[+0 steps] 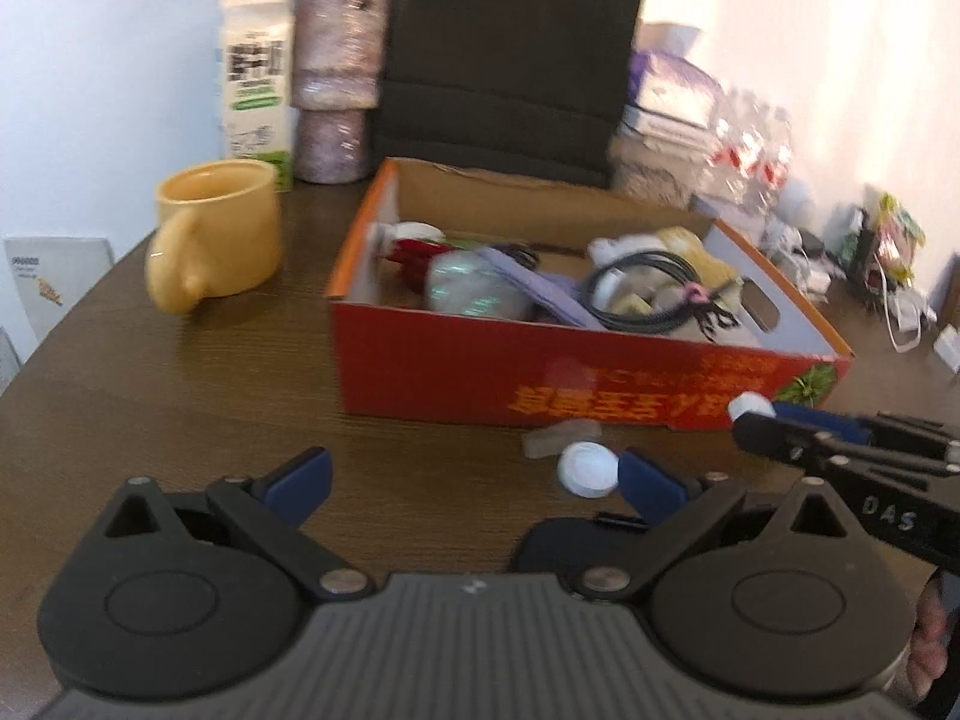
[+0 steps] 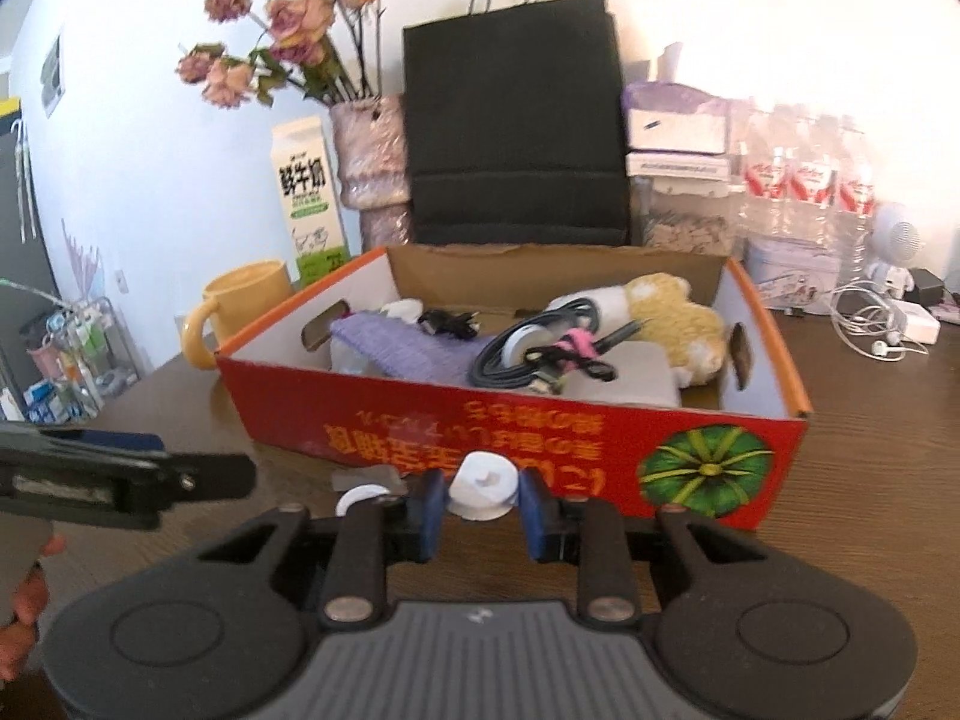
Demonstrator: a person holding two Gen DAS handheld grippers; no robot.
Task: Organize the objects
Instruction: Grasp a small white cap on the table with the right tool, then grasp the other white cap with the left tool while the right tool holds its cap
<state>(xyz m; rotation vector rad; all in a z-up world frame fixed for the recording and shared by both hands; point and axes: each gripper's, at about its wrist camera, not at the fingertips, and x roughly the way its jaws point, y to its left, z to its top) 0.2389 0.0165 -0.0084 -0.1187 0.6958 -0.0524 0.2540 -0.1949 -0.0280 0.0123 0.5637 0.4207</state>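
Two tongs are in view. Right tongs point(image 2: 483, 501) are pinching one small white plastic cap point(image 2: 483, 485) between their blue pads, just in front of the red cardboard box point(image 2: 540, 438); left tongs point(image 1: 474, 480) stand spread wide with nothing between the pads, a second white cap point(image 1: 588, 470) lying on the table point(image 1: 180, 390) just beside the right-hand pad. One small translucent piece point(image 1: 555, 438) lies against the foot of the box near that cap; what it is cannot be told. Box count: one, open-topped, orange-rimmed, with a green printed emblem on its front. Contents noted: one lilac knitted cloth point(image 2: 402, 345), one coil of dark cable point(image 2: 516, 360) tied with a pink band, one yellow and white plush toy point(image 2: 672, 315), one flat grey item point(image 2: 624, 381), and one small black cable bundle point(image 2: 447, 321); further items at the left end are too blurred to identify. Beside the box stands one yellow mug point(image 1: 216, 231). Behind it: one milk carton point(image 2: 309, 201), one vase point(image 2: 372, 162) of dried roses, one black paper bag point(image 2: 516, 138), and one pack of water bottles point(image 2: 804, 180) whose number cannot be counted. Surface is a dark wood-grain table against a pale wall; white earphones and one charger point(image 2: 894, 330) lie at the far right.
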